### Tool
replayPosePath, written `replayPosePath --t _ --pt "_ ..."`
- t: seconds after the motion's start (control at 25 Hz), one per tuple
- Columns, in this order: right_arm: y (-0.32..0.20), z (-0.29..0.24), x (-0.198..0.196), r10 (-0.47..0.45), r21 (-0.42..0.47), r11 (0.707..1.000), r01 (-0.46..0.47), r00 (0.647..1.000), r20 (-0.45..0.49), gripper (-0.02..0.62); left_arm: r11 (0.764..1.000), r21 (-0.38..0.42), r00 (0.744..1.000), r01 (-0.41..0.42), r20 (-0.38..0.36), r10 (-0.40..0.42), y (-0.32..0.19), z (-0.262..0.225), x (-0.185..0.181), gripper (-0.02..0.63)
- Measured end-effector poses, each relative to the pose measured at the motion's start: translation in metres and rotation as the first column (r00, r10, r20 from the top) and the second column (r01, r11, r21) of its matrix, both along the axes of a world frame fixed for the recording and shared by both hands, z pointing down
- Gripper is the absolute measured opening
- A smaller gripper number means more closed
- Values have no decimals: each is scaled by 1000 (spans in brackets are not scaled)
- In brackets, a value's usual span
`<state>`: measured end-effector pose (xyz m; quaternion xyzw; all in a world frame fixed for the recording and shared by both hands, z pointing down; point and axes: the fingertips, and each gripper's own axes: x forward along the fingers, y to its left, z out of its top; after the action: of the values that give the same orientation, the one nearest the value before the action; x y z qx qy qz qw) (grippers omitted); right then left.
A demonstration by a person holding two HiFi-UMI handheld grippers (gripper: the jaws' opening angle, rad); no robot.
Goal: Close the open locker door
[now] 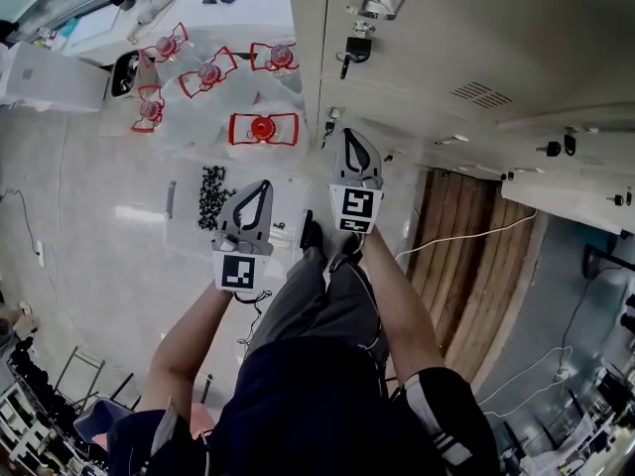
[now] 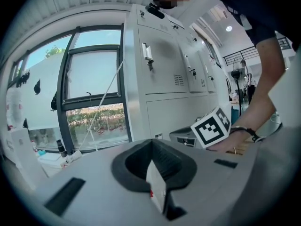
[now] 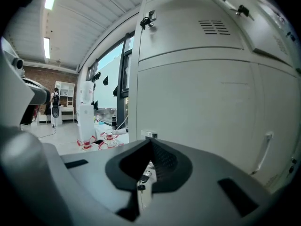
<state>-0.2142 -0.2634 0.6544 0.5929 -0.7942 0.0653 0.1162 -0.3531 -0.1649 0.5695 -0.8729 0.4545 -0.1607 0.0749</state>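
Nothing gripped by left hand-held gripper (image 1: 265,184), with jaws pressed together and bare. Same with right hand-held gripper (image 1: 347,133): fully together, empty. In head view, both at centre frame, side by side, pointing up-frame. Right one higher in frame, tip close beside a keyed latch (image 1: 329,123) at left edge of the lockers (image 1: 427,38). Touching or not: cannot tell.

Straight ahead of that gripper, locker door (image 3: 202,107), filling centre and right of right gripper view, below a vented upper door (image 3: 188,32). In left gripper view, same door at centre frame, just left of the right gripper's marker cube (image 2: 211,126). Looks flush with the door above. Ajar or latched: cannot tell.

Further out: window (image 2: 94,74) left of the lockers in left gripper view. On the floor (image 1: 89,226), upper left of head view, red-framed clear items (image 1: 263,127) on clear plastic (image 1: 223,102). Below them, a heap of small black parts (image 1: 211,194), just left of the left gripper's tip. Wooden slats (image 1: 466,256) right of centre, with a white cable (image 1: 451,241) across them. Shoes (image 1: 313,234) at centre, between the two arms.
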Motion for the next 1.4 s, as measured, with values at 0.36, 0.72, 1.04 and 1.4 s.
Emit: replayPosePath --t 0.36,0.72,1.04,1.4 --pt "33 -34 29 -15 43 999 15 1000 11 -5 998 -33 989 61 -136 -65 1 -15 20 3" --pt "65 -75 61 -5 68 998 5 1000 2 -5 998 -18 977 57 -205 -59 -2 -51 45 3" --pt "100 -119 94 -9 77 997 9 1000 -3 -3 999 -15 971 32 -238 -34 11 -88 70 3" --pt "134 -168 128 5 94 996 -6 1000 5 -3 1000 1 966 22 -258 -21 26 -133 94 3"
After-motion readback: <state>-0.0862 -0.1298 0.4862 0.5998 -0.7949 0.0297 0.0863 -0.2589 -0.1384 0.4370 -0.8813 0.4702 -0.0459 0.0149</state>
